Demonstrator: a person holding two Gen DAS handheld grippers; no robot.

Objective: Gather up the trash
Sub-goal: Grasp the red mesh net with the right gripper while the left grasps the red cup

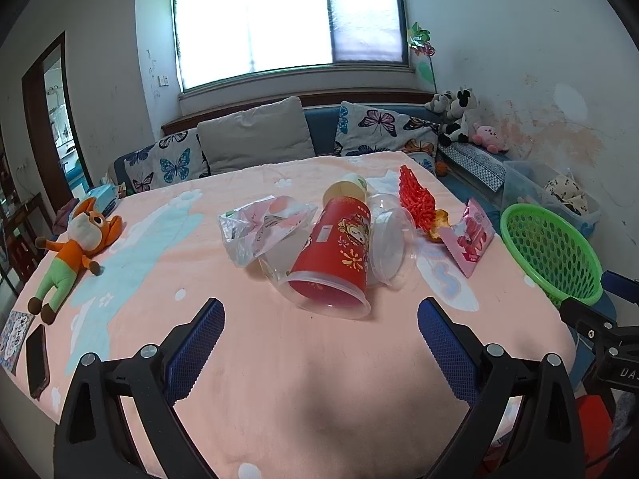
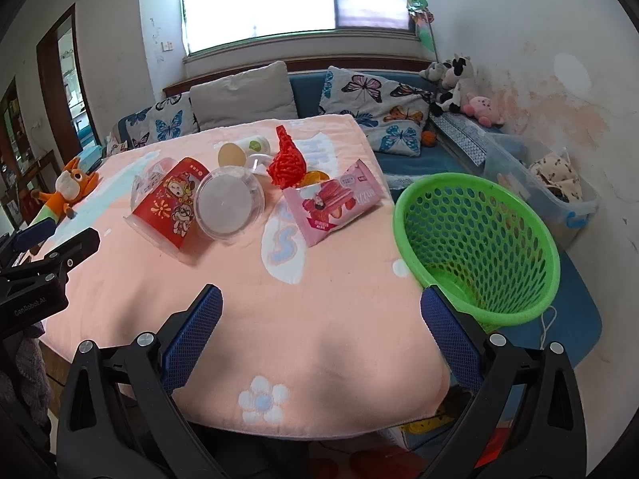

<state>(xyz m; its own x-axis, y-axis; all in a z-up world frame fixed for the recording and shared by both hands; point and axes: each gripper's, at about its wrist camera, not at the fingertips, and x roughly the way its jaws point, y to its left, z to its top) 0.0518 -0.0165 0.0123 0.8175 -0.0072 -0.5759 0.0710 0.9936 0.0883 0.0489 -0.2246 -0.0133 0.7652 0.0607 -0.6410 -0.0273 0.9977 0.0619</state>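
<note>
Both grippers, left (image 1: 321, 321) and right (image 2: 321, 311), wide open, empty; I'd pinch the pink wrapper (image 2: 333, 201) edge-on; basket (image 2: 475, 311) close by.

Red cup (image 1: 339, 247), clear lid (image 2: 229, 203), pink wrapper (image 2: 333, 199) lie clustered beside the green basket (image 2: 479, 239).
</note>
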